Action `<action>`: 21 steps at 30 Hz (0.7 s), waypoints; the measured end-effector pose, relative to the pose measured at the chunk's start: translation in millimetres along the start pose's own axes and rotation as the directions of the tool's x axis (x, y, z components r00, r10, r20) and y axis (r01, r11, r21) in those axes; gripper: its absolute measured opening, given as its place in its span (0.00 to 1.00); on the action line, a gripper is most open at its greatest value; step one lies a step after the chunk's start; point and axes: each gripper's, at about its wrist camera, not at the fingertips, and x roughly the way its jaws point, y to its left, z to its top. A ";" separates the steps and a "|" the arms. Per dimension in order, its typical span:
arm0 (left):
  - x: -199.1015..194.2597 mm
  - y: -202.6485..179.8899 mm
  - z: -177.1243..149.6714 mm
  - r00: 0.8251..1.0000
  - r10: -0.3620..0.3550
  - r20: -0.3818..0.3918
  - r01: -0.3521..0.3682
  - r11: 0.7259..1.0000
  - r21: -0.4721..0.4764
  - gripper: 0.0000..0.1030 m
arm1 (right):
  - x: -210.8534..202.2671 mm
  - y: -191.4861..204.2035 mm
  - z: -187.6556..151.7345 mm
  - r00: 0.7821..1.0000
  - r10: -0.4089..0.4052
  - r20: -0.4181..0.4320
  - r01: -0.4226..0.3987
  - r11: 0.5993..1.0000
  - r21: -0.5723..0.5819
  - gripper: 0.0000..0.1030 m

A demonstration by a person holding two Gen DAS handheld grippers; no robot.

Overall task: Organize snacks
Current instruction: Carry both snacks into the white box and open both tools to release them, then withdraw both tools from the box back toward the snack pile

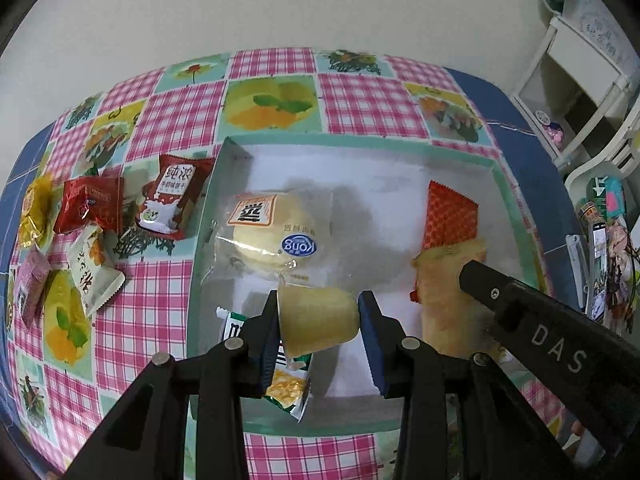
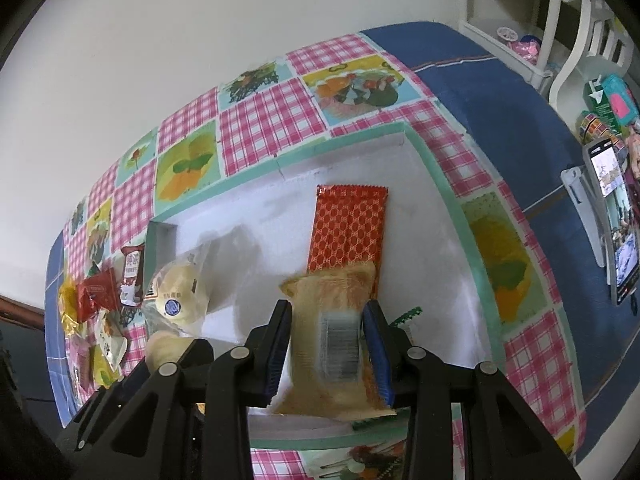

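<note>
While hanging over the box [image 1: 512, 200], left gripper [image 1: 318, 320] clamped on jelly cup [image 1: 318, 320], right gripper [image 2: 326, 340] on tan wafer pack [image 2: 336, 320]. Risk: cup rolling once released. Bun [image 1: 264, 236] at 11 o'clock. Barcode seen only from right wrist; loose snacks [image 1: 92, 216] clearer from left.

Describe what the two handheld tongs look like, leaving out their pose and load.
Both the left tongs and right tongs are black, angular linkage arms joined by round silver pins, ending in flat blue pads with ribbed edges. Seen from the left camera, the right tongs carry white "DAS" lettering. No cables, hands or sleeves show.
</note>
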 end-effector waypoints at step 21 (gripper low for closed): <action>-26.4 32.8 8.8 1.000 -0.012 0.011 0.013 0.996 -0.083 0.46 | -27.0 -0.6 2.7 0.998 -0.019 0.052 0.018 1.000 0.012 0.41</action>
